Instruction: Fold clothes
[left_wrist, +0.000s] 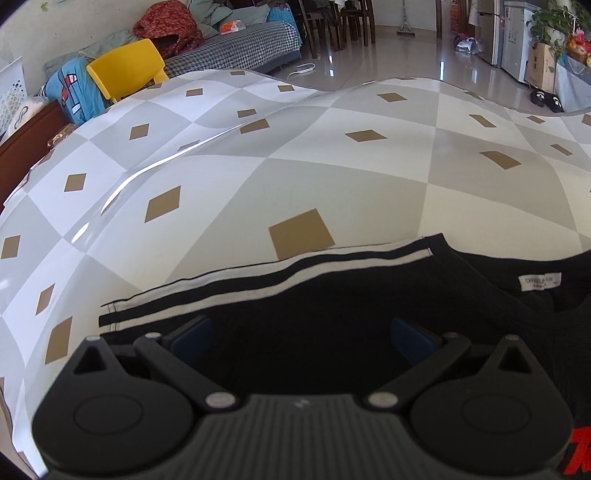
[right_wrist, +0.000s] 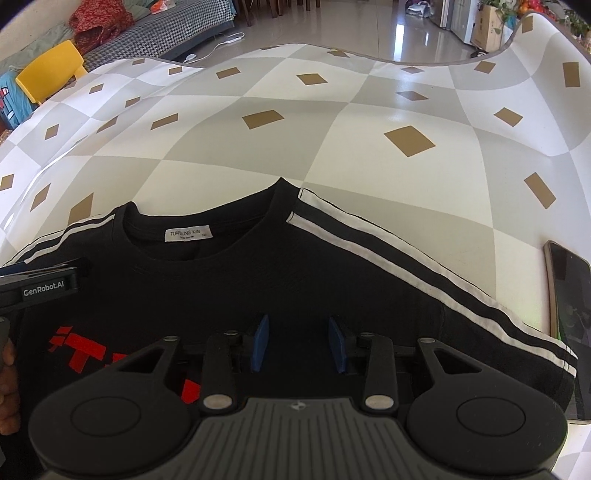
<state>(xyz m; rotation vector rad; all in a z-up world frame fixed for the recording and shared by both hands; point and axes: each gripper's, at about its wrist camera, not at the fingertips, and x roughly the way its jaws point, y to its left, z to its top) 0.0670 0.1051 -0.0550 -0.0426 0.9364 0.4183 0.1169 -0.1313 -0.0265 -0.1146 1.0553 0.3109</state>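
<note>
Black T-shirt (right_wrist: 258, 280) lies flat on the checked counter (right_wrist: 332, 122), phone (right_wrist: 569, 317) just right; left tongs (left_wrist: 301, 332) gape wide, right tongs (right_wrist: 299, 345) part-open, both empty.

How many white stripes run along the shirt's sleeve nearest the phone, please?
2: both white stripes run side by side down the black shirt sleeve towards the phone.

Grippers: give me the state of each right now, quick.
Left gripper: open wide above the black T-shirt, holding nothing.
Right gripper: jaws partly apart above the same shirt, nothing between the pads.
</note>
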